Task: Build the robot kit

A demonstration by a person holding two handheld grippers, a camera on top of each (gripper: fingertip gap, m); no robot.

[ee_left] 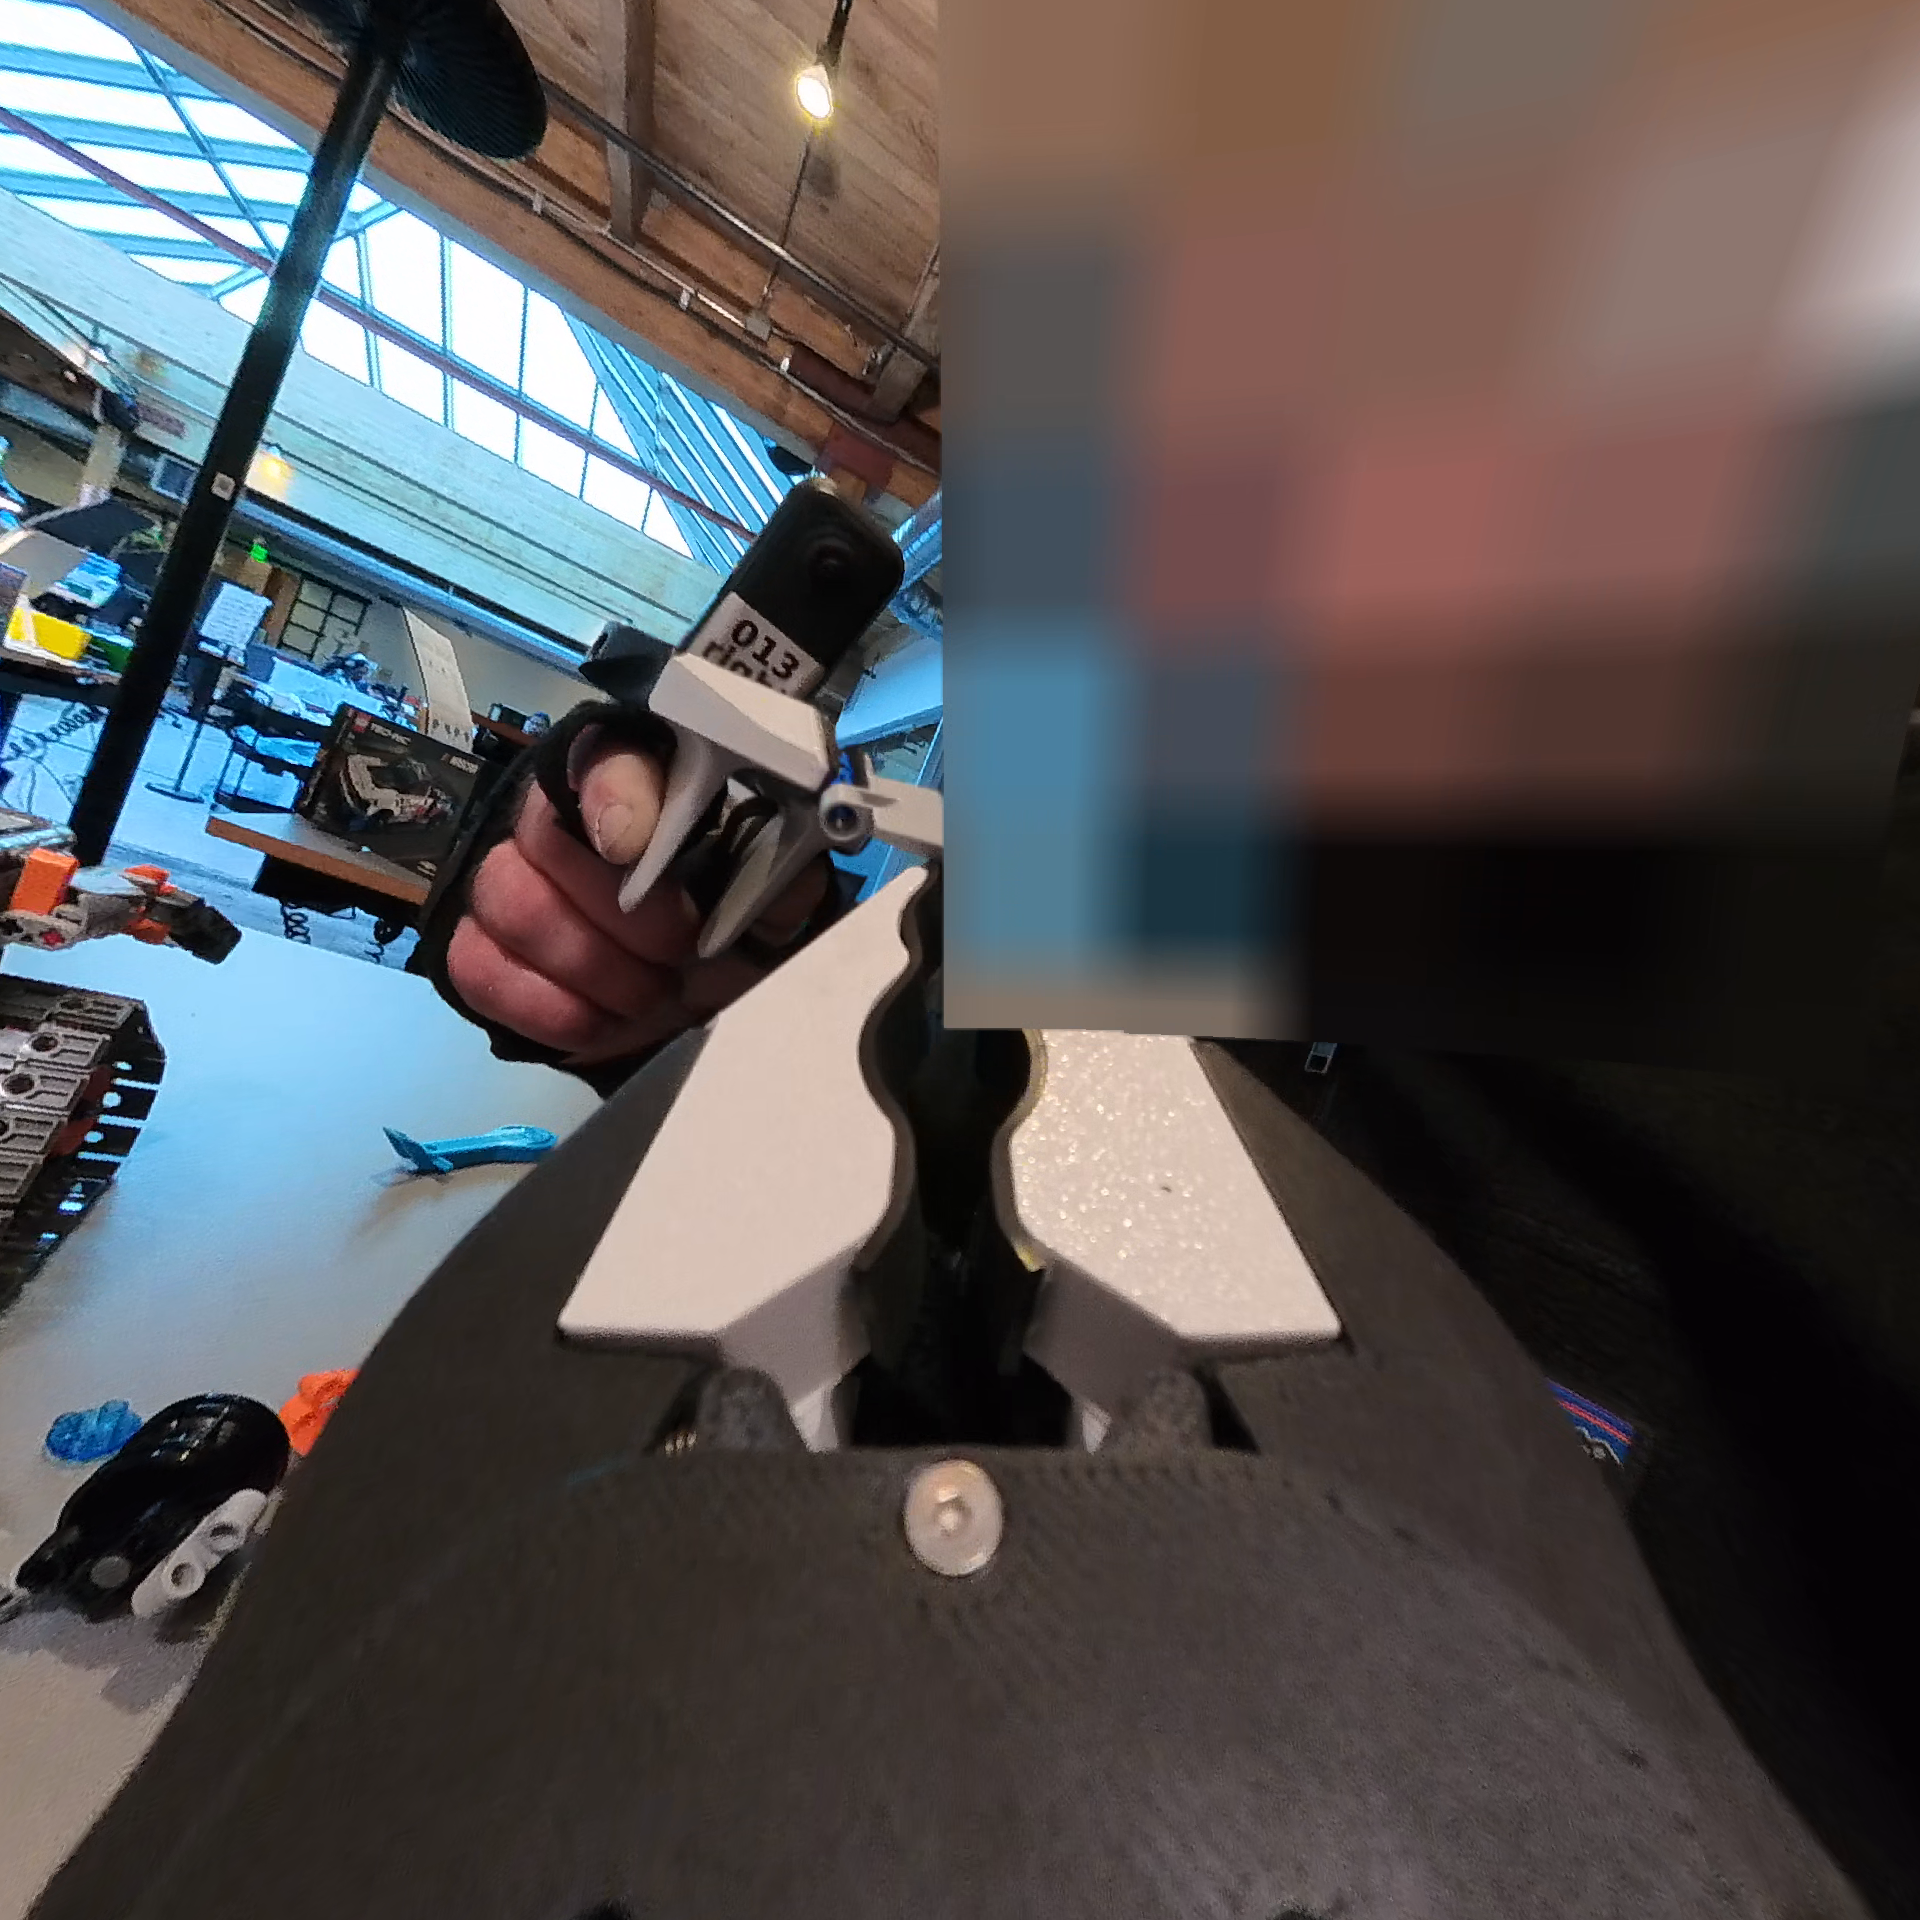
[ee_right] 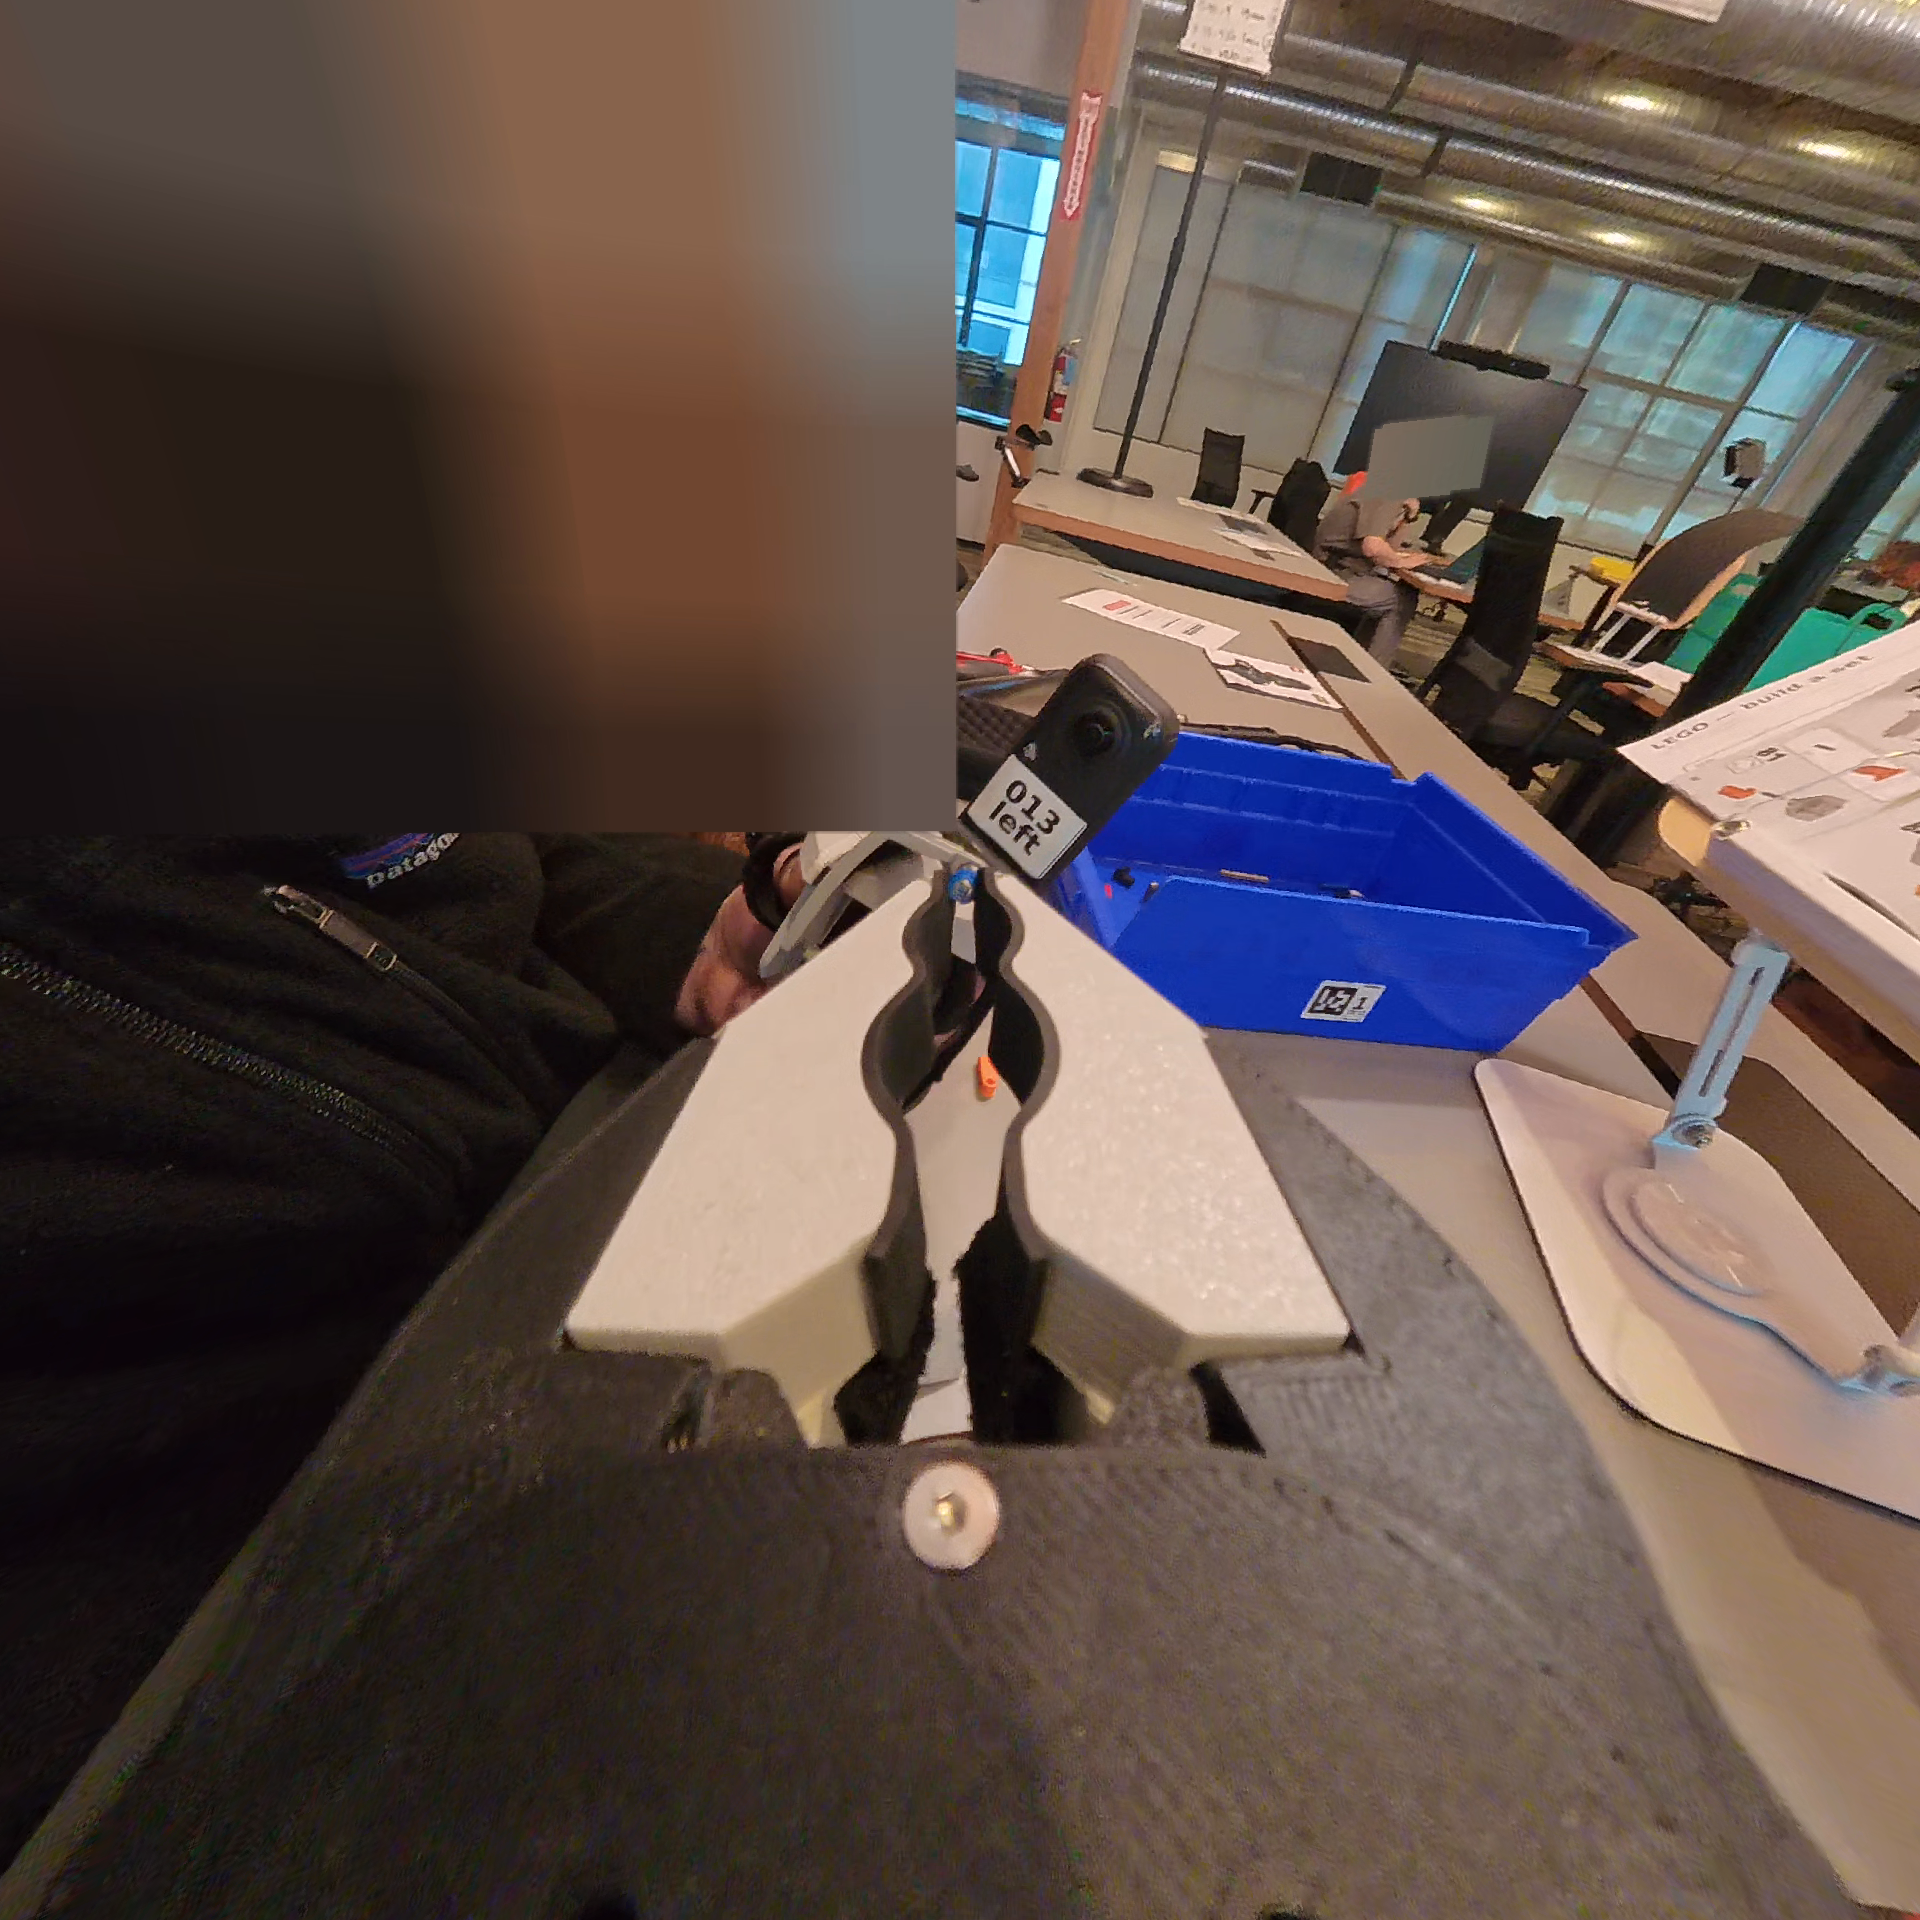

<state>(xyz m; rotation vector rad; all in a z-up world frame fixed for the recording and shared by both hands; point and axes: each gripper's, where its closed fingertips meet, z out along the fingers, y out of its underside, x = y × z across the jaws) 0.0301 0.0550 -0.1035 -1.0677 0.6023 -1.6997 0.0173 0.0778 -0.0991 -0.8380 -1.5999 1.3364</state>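
Room: open workshop with a timber ceiling, skylights and rows of long tables.
Counter: pale grey counter (ee_left: 312,1091) scattered with plastic building-set parts.
Left claw: white-fingered left claw (ee_left: 951,1081) is raised above the counter, with a wavy gap between its dark pads. Its tips run under a blurred patch, so I cannot tell whether it is clenched or released.
Right claw: white-fingered right claw (ee_right: 961,920) points at the other gripper. Its tips stand close together, and I cannot tell whether they pinch anything.
Held piece: small light-grey beam with a blue pin (ee_left: 862,816) sits right where the two claws meet. Which one carries it is unclear.
Hand: bare hand in a black strap (ee_left: 540,925) grips the right gripper's handle.
Assembled: grey and orange model with black rubber treads (ee_left: 62,1101) stands at the counter's left edge, only partly in view.
Loose: glossy black curved part with white connectors (ee_left: 166,1486), clear blue round piece (ee_left: 91,1434), orange connector (ee_left: 322,1392) and light-blue flat prying tool (ee_left: 473,1148) lie apart from the model. A tiny orange pin (ee_right: 985,1081) shows between the right fingers.
Beyond: blue plastic bin (ee_right: 1351,935) is near, and beside it a white stand with a printed sheet (ee_right: 1714,1195).
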